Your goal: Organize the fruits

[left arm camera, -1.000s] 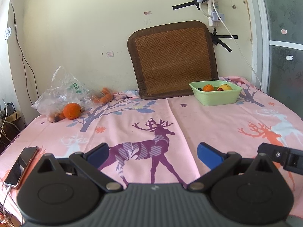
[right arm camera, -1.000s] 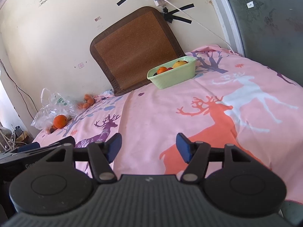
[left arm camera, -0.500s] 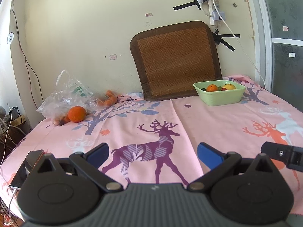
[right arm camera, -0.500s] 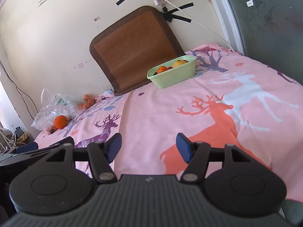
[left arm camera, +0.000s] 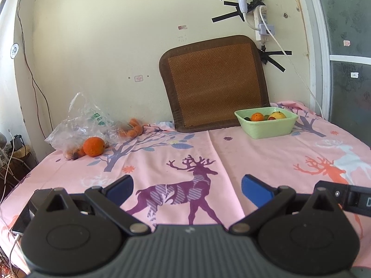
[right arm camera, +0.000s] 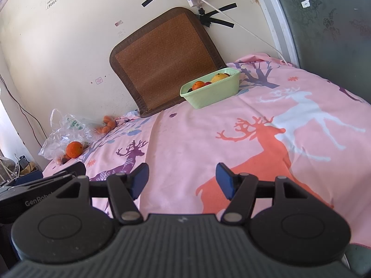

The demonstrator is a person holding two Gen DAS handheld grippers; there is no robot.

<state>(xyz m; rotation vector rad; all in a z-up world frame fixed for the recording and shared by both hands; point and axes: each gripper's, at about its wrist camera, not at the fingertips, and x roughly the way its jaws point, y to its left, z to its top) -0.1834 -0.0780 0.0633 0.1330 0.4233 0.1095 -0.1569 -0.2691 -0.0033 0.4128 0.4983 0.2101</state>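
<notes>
A green bowl [left arm camera: 266, 131] [right arm camera: 213, 93] holding an orange, a yellow fruit and other fruit stands at the back right of the pink cloth. A loose orange [left arm camera: 93, 146] [right arm camera: 74, 149] lies at the back left beside a clear plastic bag [left arm camera: 85, 120] [right arm camera: 62, 129]. Small orange fruits [left arm camera: 132, 129] [right arm camera: 105, 125] lie behind the bag. My left gripper [left arm camera: 186, 188] is open and empty, near the front edge. My right gripper [right arm camera: 182, 180] is open and empty, to its right.
A woven brown mat [left arm camera: 215, 83] [right arm camera: 164, 62] leans on the wall behind the bowl. A phone [left arm camera: 27, 210] with a cable lies at the front left edge. A power strip and cable [left arm camera: 262, 26] hang on the wall. A glass door [right arm camera: 324, 23] stands at right.
The left gripper has tilted up and turned slightly left, so the orange and the bowl sit further right and lower in its view. The right gripper has hardly moved.
</notes>
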